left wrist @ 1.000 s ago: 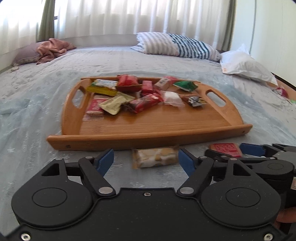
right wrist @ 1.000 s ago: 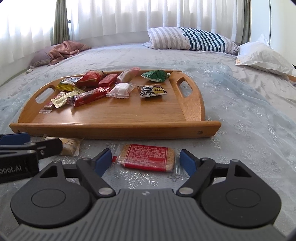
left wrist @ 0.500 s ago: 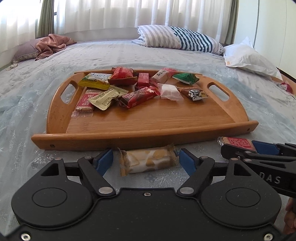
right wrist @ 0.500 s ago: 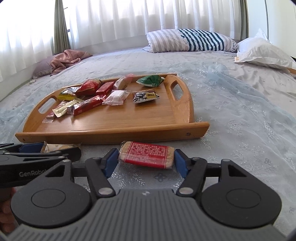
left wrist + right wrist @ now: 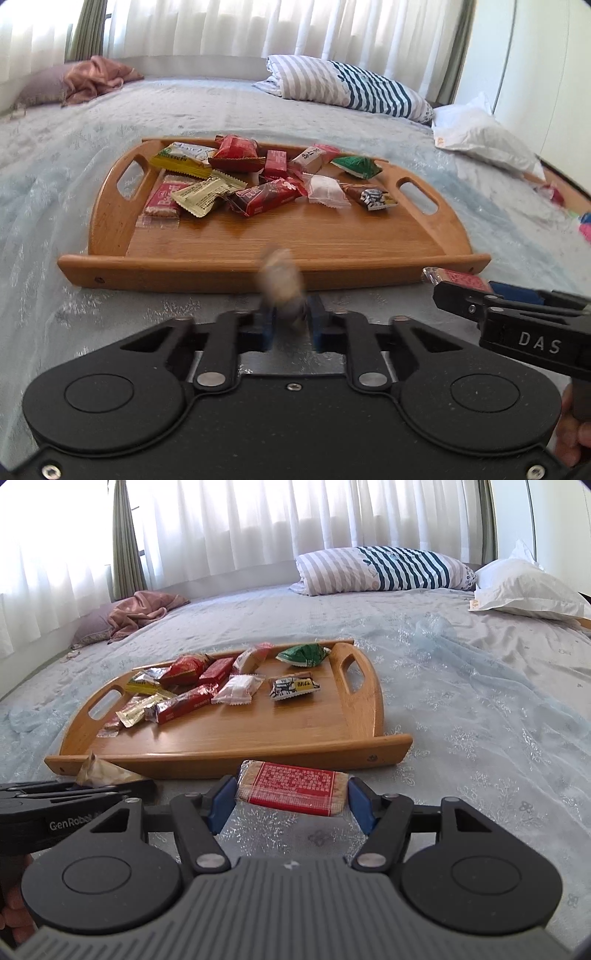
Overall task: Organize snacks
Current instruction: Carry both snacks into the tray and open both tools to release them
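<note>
The left claw (image 5: 290, 326) pinches a blurred beige biscuit packet (image 5: 281, 284), standing on end just before the wooden tray (image 5: 258, 275). The right claw (image 5: 291, 805) clamps a red cracker packet (image 5: 293, 793) crosswise by its ends, lifted off the bed (image 5: 480, 709).

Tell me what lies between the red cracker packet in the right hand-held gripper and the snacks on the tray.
In the right wrist view: the wooden tray's near rim, then bare tray floor, separate the red cracker packet from the snacks.

White lettering "DAS" on the black right tool (image 5: 509, 295). White "GenRobo", cut off, on the black left tool (image 5: 79, 788). Snack wrapper print too small to read.
</note>
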`<state>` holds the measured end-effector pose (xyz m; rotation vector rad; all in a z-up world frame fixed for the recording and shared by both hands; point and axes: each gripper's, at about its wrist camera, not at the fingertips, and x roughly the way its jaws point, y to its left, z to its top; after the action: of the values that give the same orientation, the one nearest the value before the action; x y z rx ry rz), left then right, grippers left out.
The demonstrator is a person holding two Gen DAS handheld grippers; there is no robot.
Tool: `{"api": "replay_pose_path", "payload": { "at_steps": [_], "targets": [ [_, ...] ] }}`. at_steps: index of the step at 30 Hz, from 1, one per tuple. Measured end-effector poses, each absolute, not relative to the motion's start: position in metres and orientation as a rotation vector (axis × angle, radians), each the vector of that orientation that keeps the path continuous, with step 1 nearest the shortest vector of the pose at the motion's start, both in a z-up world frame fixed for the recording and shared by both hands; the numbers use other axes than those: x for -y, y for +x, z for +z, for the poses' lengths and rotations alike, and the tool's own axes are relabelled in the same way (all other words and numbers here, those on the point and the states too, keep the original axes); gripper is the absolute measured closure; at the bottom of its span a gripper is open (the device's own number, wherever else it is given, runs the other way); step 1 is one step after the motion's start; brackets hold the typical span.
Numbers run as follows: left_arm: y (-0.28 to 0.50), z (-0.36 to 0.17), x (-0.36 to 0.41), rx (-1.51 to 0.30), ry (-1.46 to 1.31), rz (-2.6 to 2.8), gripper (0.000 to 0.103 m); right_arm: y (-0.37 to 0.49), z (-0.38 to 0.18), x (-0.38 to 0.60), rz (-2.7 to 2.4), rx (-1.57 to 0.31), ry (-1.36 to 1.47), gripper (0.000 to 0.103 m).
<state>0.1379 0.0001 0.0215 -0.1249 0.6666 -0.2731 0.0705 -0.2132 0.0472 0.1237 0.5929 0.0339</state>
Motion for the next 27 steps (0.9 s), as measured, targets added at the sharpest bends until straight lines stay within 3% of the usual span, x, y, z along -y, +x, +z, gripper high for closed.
{"api": "replay_pose_path", "payload": {
  "at_steps": [20, 27],
  "targets": [
    [0.111, 0.058, -0.032, -0.536, -0.242, -0.296, 0.094, 0.080, 0.069, 0.204, 0.078, -0.530, 0.105, 0.036],
    [0.139, 0.074, -0.042, -0.455, -0.230, -0.236, 0.094, 0.098, 0.076, 0.197, 0.105, -0.504, 0.088, 0.036]
  ]
}}
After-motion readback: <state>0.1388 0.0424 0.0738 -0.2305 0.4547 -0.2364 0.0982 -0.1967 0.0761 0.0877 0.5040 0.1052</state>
